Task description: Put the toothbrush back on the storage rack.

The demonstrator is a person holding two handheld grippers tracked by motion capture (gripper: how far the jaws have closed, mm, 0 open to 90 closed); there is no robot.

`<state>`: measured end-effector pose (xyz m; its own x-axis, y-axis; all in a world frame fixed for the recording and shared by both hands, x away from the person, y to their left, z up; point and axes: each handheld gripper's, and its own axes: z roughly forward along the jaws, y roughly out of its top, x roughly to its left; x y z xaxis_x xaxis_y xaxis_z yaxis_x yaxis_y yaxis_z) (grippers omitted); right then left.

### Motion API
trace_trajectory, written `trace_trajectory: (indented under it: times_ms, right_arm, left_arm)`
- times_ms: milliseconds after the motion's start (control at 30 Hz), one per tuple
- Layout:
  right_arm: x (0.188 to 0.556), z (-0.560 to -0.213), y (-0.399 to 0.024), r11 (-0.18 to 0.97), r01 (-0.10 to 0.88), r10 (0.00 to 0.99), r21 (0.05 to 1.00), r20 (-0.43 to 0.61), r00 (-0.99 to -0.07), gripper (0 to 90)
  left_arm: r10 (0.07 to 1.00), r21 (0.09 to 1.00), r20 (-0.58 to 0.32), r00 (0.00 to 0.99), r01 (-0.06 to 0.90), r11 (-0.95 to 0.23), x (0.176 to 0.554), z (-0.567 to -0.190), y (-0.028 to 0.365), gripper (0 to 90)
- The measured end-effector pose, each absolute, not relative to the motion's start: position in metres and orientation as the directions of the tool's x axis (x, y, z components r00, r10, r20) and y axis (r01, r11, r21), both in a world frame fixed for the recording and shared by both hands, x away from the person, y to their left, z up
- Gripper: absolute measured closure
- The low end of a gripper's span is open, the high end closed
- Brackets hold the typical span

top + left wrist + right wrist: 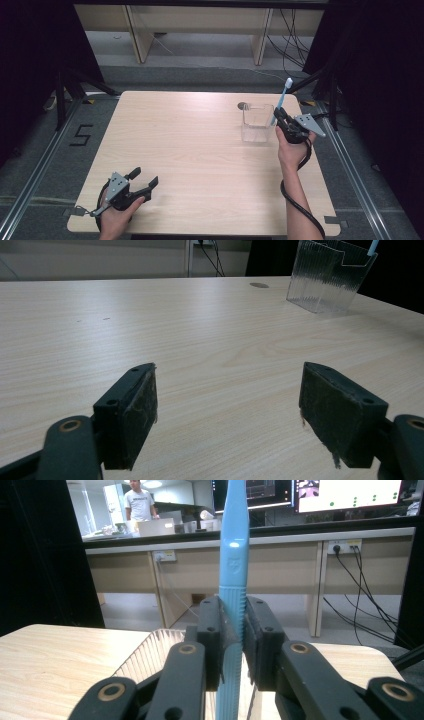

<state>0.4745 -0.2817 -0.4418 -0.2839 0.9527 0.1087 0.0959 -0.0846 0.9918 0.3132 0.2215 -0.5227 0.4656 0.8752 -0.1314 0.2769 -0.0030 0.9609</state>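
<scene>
Wooden table (200,165), clear ribbed container (256,123) beside clamped blue toothbrush (281,101).

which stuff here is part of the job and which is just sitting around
Part of the job:
- blue toothbrush, clamped upright in the right gripper
- clear plastic holder, directly beside that gripper

Just there:
- left gripper, open and holding nothing, near the table's front edge
- round grommet in the table
- cables on the floor behind
</scene>
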Motion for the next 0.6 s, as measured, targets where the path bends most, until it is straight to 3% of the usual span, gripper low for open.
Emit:
trace_trajectory:
  times_ms: [600]
  right_arm:
    - [0.4742, -0.4506, -0.282, -0.089, 0.09, 0.951, 0.992, 0.112, -0.287, 79.2]
  left_arm:
    - [0.875, 0.961, -0.131, 0.465, 0.277, -0.003, 0.3132, -0.5227, 0.2215, 22.8]
